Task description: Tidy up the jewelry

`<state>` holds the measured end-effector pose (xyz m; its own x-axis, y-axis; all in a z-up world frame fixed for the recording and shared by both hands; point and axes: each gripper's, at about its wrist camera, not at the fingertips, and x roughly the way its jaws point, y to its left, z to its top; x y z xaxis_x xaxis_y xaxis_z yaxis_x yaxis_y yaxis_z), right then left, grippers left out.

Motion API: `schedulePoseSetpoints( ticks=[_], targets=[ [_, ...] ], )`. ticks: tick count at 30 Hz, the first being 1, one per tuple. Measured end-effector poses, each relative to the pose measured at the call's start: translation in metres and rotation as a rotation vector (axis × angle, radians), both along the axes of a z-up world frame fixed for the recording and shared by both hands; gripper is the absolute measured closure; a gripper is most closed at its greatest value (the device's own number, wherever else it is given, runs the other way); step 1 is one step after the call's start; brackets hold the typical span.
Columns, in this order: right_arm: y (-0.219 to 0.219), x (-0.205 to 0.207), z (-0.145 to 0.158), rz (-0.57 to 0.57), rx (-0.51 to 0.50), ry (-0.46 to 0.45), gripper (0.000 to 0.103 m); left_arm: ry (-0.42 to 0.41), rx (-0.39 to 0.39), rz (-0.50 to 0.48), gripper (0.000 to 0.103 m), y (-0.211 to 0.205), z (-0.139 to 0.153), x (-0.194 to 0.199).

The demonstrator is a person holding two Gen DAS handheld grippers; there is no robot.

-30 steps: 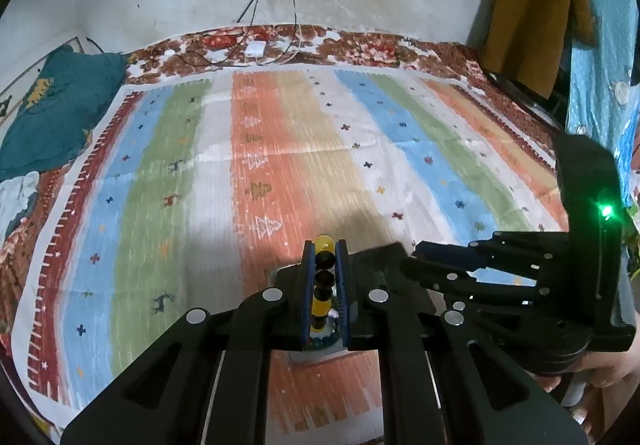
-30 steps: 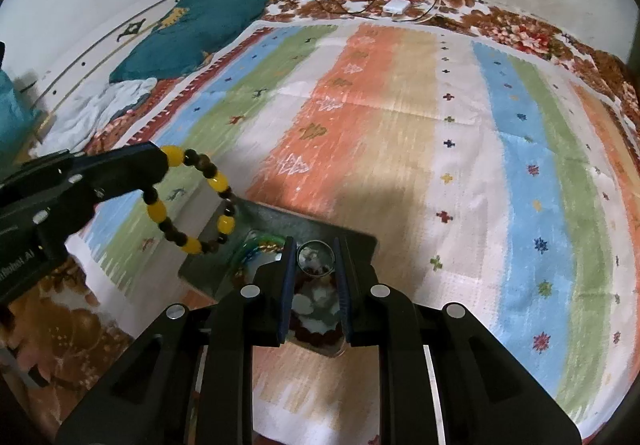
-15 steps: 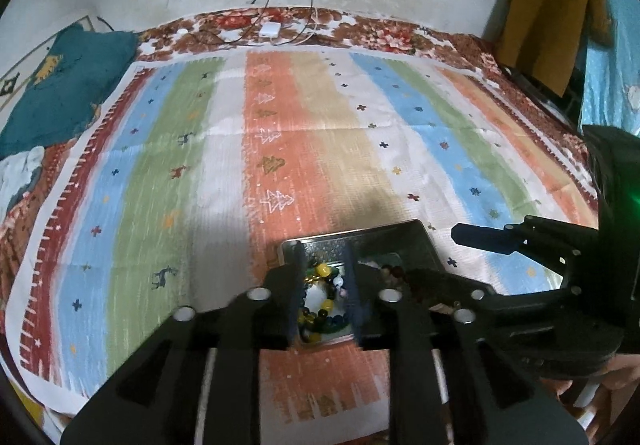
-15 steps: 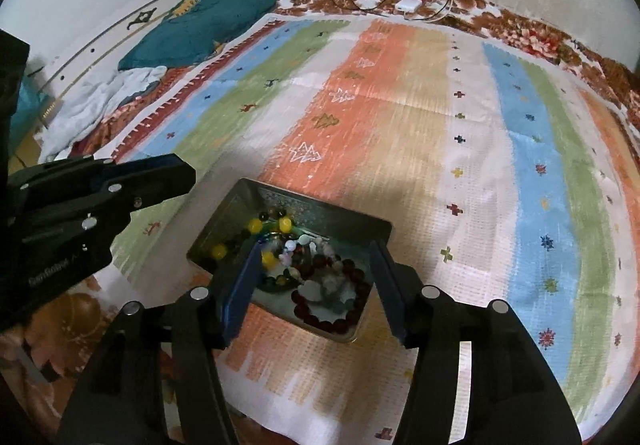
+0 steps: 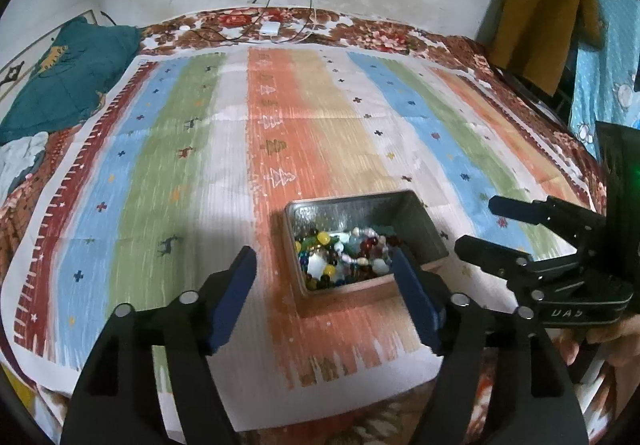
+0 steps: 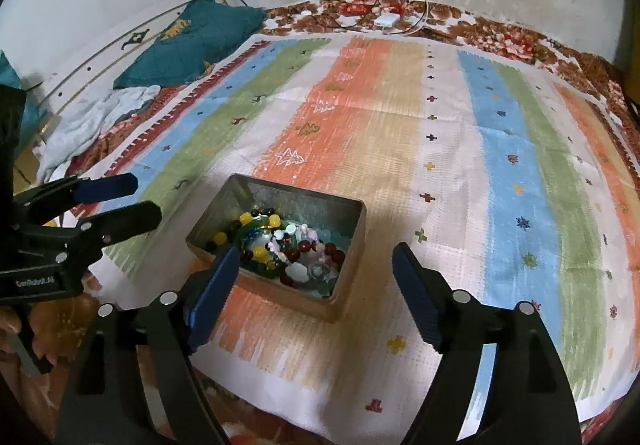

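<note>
Dim, greenish indoor light; soft shadows, slight motion blur, strong fisheye bending and dark corners

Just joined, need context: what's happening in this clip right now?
A person holds a gripper in each hand over a metal tin on a striped cloth on a bed. The tin holds a heap of beaded bracelets. Both the left gripper and the right gripper have their jaws opening with nothing between them; no jewelry is visible outside the tin.

A dull grey metal tin (image 6: 352,241) holds glossy glass-like beads (image 6: 280,245). The striped cloth (image 6: 400,125) beneath looks matt and woven. The tongs' (image 6: 316,273) arms are matt black plastic.
</note>
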<state>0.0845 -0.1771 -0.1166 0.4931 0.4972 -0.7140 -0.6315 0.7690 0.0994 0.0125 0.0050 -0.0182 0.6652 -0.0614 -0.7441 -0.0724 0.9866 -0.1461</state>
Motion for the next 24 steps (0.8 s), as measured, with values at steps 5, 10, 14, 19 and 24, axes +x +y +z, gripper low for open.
schedulePoseSetpoints(
  ticks=[5,10,14,19,24],
  targets=[
    [-0.007,-0.013,0.002,0.004,0.014,-0.031,0.010,0.000,-0.034,-0.016,0.015,0.001,-0.003,-0.013],
    [-0.015,-0.025,0.005,0.003,0.033,-0.061,0.008,-0.001,0.005,-0.015,0.006,-0.003,-0.007,-0.024],
    [-0.022,-0.033,0.006,0.008,0.058,-0.077,0.007,-0.031,0.071,-0.025,0.006,-0.013,-0.005,-0.036],
    [-0.030,-0.040,0.007,-0.002,0.081,-0.086,0.007,-0.108,0.136,-0.016,0.006,-0.021,0.004,-0.049],
    [-0.029,-0.048,0.009,0.023,0.097,-0.105,0.007,-0.126,0.130,0.026,0.006,-0.018,0.005,-0.054]
  ],
)
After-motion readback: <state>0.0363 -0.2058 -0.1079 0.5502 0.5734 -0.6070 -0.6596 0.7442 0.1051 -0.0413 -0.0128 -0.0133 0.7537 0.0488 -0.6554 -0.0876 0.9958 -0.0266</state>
